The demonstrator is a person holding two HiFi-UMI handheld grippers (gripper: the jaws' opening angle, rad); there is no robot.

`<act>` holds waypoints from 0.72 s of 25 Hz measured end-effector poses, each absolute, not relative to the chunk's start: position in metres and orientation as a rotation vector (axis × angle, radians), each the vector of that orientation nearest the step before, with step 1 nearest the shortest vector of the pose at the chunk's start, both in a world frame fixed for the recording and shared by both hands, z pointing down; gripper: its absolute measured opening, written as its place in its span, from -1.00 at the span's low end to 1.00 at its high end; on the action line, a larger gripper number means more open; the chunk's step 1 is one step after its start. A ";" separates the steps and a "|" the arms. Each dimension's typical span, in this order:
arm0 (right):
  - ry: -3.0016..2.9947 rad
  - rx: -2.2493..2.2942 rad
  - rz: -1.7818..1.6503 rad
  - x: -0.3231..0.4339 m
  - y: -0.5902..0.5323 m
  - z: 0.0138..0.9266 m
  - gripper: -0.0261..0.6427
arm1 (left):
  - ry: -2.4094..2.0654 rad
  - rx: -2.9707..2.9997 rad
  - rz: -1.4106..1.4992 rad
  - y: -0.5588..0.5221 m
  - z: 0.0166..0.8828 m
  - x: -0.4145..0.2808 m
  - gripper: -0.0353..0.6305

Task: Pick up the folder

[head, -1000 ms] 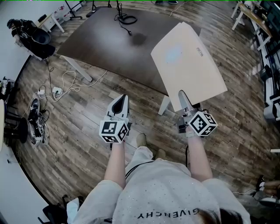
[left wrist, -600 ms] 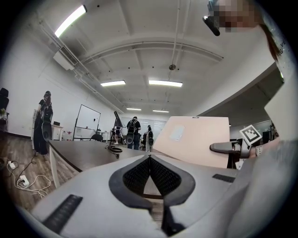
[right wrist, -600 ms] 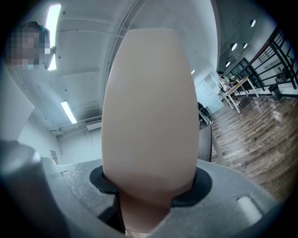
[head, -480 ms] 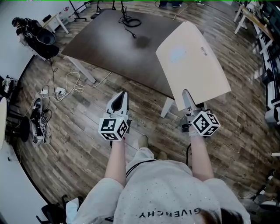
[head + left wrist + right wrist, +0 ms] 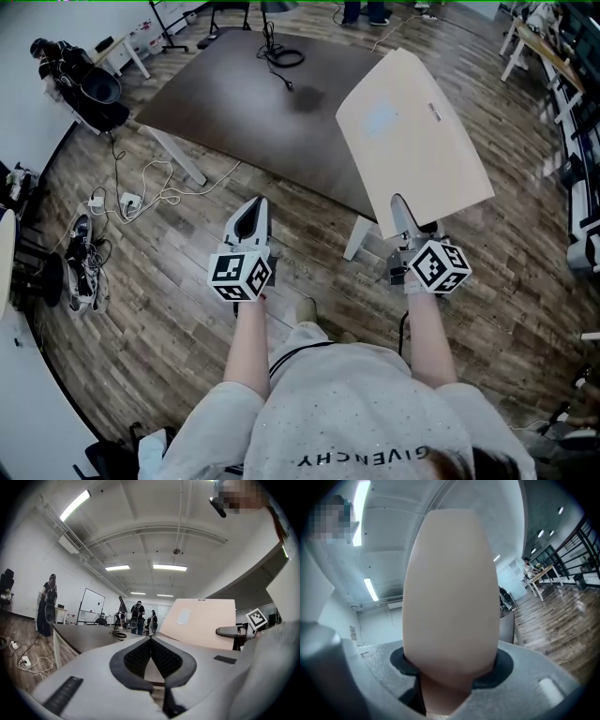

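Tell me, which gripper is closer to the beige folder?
Right. The right gripper grips the folder at its near edge; the left gripper, shut and empty, is apart from it, off to its left.

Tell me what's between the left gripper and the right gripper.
Head view: a white table leg and wood floor lie between left gripper and right gripper.

Your folder (image 5: 412,141) looks like smooth beige card or plastic, matt with a faint sheen near its pale label. Your left tongs (image 5: 255,210) and right tongs (image 5: 401,212) wear matt grey plastic shells, and the pads (image 5: 139,657) of the left pair are black, finely textured and rubbery. The surface (image 5: 234,103) is dark, smooth and matt. The floor (image 5: 159,281) shows wood-grain planks with a slight gloss.
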State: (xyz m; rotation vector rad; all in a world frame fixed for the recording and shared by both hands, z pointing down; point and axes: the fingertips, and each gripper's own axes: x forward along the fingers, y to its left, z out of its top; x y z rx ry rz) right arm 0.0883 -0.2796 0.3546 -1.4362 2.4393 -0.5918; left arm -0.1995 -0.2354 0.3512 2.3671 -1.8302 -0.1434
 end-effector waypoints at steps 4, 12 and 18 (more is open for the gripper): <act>2.453 -1.447 -0.567 0.088 -0.280 0.350 -0.13 | -1.842 2.363 -0.165 -0.236 0.344 -0.202 -0.90; 2.462 -1.467 -0.531 0.090 -0.277 0.351 -0.13 | -1.866 2.354 -0.187 -0.235 0.340 -0.209 -0.90; 2.460 -1.482 -0.515 0.090 -0.280 0.350 -0.13 | -1.874 2.353 -0.196 -0.239 0.336 -0.212 -0.90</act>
